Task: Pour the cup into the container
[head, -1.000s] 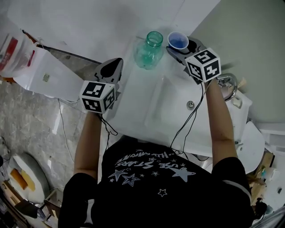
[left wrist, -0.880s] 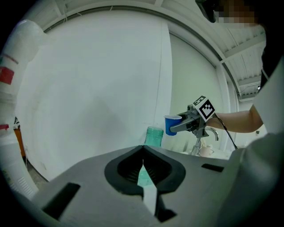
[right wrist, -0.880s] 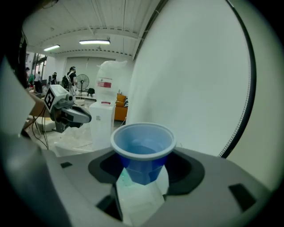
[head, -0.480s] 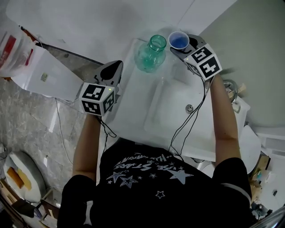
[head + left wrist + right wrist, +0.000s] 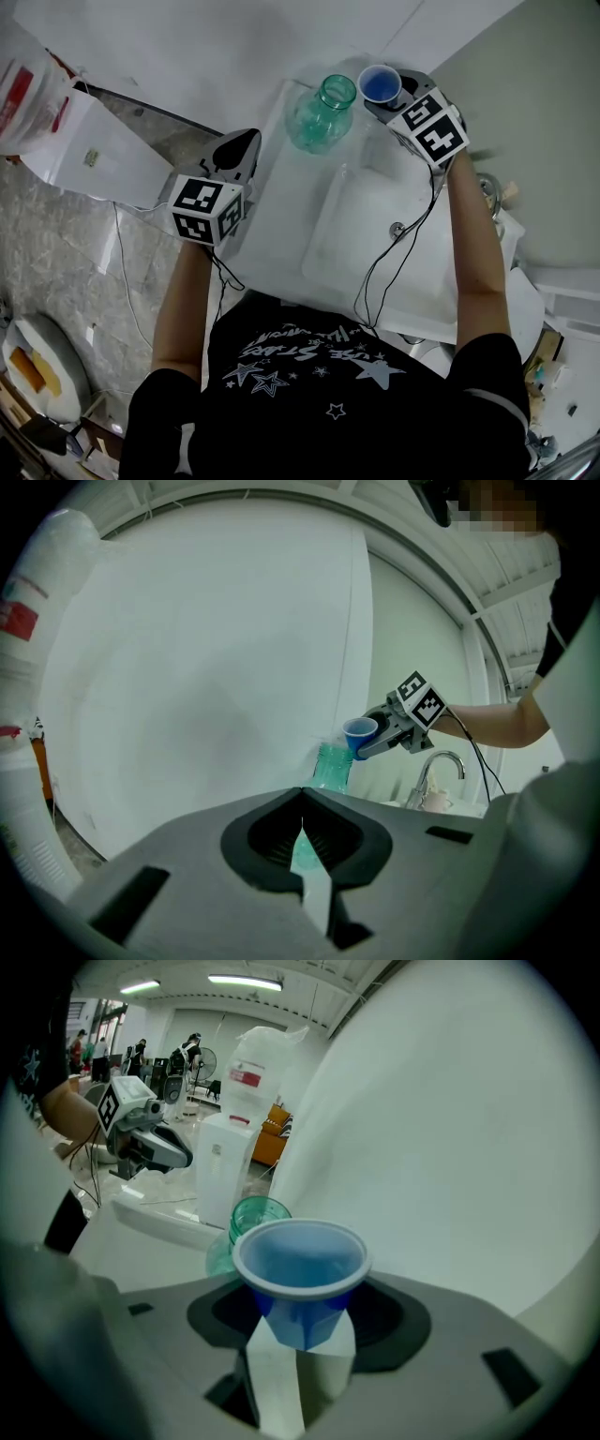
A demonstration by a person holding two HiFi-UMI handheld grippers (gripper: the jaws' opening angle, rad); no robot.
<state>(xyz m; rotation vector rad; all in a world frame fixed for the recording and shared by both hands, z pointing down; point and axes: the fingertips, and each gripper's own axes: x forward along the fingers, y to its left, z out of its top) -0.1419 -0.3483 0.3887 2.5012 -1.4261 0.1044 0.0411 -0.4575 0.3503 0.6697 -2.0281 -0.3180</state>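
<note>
A small blue cup (image 5: 379, 84) with blue liquid in it is held upright in my right gripper (image 5: 392, 97), whose jaws are shut on its base. The cup hangs just right of the mouth of a green glass jar (image 5: 323, 114) standing on the white counter by the wall. In the right gripper view the cup (image 5: 300, 1274) fills the middle, with the jar (image 5: 251, 1221) behind and below it. My left gripper (image 5: 242, 146) hovers left of the jar, shut and with nothing in it. Its view shows the jar (image 5: 330, 766), the cup (image 5: 360, 735) and the right gripper (image 5: 386, 735) ahead.
A white sink basin (image 5: 375, 244) lies below the right arm, with a chrome faucet (image 5: 487, 187) at its right side. A white carton (image 5: 94, 150) stands to the left beyond the counter's edge. A wall rises just behind the jar.
The right gripper has carried the cup slightly closer to the jar's mouth, still upright. The left gripper has hardly moved.
</note>
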